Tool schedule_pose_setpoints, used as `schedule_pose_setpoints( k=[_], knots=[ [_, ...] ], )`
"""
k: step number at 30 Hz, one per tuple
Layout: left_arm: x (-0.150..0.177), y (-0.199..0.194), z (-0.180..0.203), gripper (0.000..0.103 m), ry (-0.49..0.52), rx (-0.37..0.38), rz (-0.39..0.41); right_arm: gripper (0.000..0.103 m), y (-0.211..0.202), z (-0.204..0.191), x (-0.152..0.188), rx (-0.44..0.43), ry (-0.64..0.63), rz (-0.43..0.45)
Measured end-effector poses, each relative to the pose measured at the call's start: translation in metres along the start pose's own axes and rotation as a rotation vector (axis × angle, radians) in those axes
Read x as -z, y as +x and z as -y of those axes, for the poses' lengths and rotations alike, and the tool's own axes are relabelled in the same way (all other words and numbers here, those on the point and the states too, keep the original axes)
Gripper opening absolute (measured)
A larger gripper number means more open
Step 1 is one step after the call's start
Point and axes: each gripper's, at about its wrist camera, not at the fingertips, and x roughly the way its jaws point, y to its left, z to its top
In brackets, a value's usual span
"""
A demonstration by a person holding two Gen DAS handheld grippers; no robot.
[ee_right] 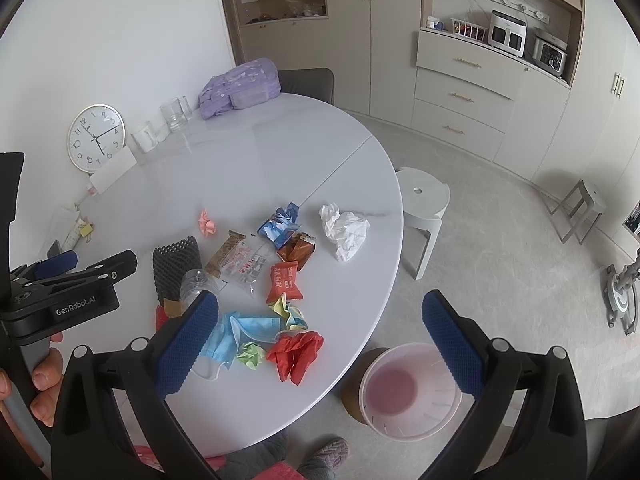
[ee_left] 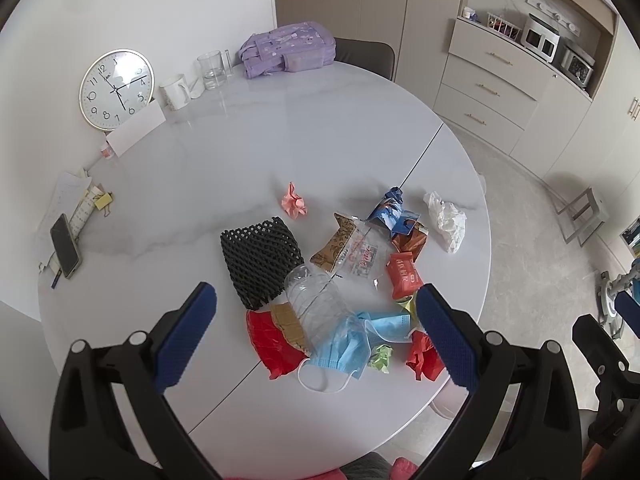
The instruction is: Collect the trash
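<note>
Trash lies in a heap on the round white table (ee_left: 240, 152): a clear plastic bottle (ee_left: 316, 304), a blue face mask (ee_left: 352, 340), a black foam net (ee_left: 260, 260), red crumpled paper (ee_left: 272, 344), an orange-red snack wrapper (ee_left: 404, 276), a blue wrapper (ee_left: 394, 212), a white tissue (ee_left: 448, 220) and a pink paper ball (ee_left: 294, 200). My left gripper (ee_left: 320, 332) hangs open above the bottle and mask. My right gripper (ee_right: 324, 344) is open over the table's near edge, beside a red paper wad (ee_right: 296, 354). A pink-bottomed translucent bin (ee_right: 408, 392) stands on the floor below.
A wall clock (ee_left: 116, 88), a mug (ee_left: 174, 90), a glass (ee_left: 210, 68), a purple backpack (ee_left: 288, 48) and a phone (ee_left: 64, 246) sit along the table's far and left sides. A white stool (ee_right: 424, 204) stands by the table. A person's hand (ee_right: 44, 384) holds the left gripper's handle.
</note>
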Motion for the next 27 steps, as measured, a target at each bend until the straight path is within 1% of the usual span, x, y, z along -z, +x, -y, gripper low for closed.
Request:
schedule_pose_setpoints(
  k=[27],
  knots=[
    [-0.0010,0.0014,-0.0031,0.095,-0.003,0.001,-0.008,0.101,0.0001,-0.0006,0.0002,0.000,0.000,-0.001]
  ],
)
